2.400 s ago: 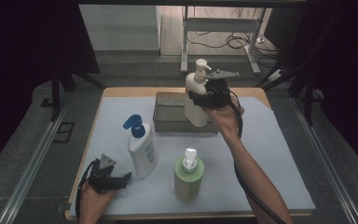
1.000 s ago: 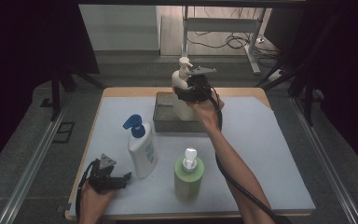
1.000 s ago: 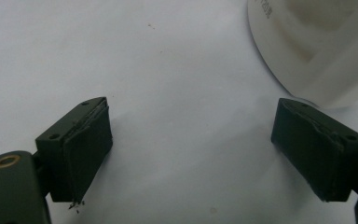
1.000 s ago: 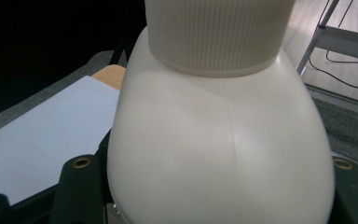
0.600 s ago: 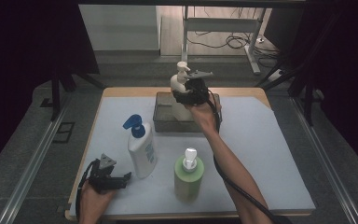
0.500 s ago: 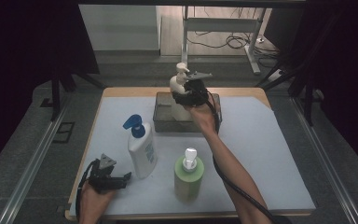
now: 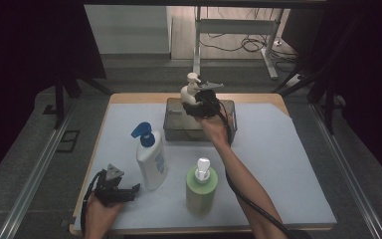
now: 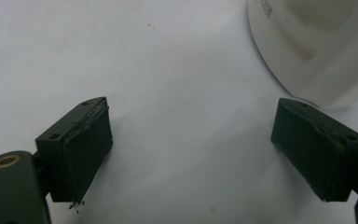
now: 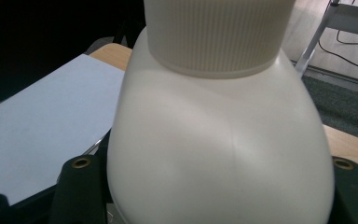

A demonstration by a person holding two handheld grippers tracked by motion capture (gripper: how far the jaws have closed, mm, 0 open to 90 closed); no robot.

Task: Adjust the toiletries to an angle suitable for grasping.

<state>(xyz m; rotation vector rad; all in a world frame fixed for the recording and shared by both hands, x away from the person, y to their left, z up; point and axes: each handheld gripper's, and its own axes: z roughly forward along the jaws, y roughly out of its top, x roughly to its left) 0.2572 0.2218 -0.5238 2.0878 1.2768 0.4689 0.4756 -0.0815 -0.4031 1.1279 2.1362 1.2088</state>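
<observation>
Table (image 7: 298, 164), pale sheet over it, fills the frame's middle. Dark bin (image 7: 175, 130) at upper centre. Cream pump bottle (image 7: 189, 93) sits partly down inside the bin, pinched at its shoulder by the right gripper (image 7: 202, 102). White bottle with a blue pump (image 7: 150, 159) and green bottle (image 7: 201, 190) stand lower centre. Left gripper (image 7: 127, 191), lower left, jaws spread wide, nothing between them.
</observation>
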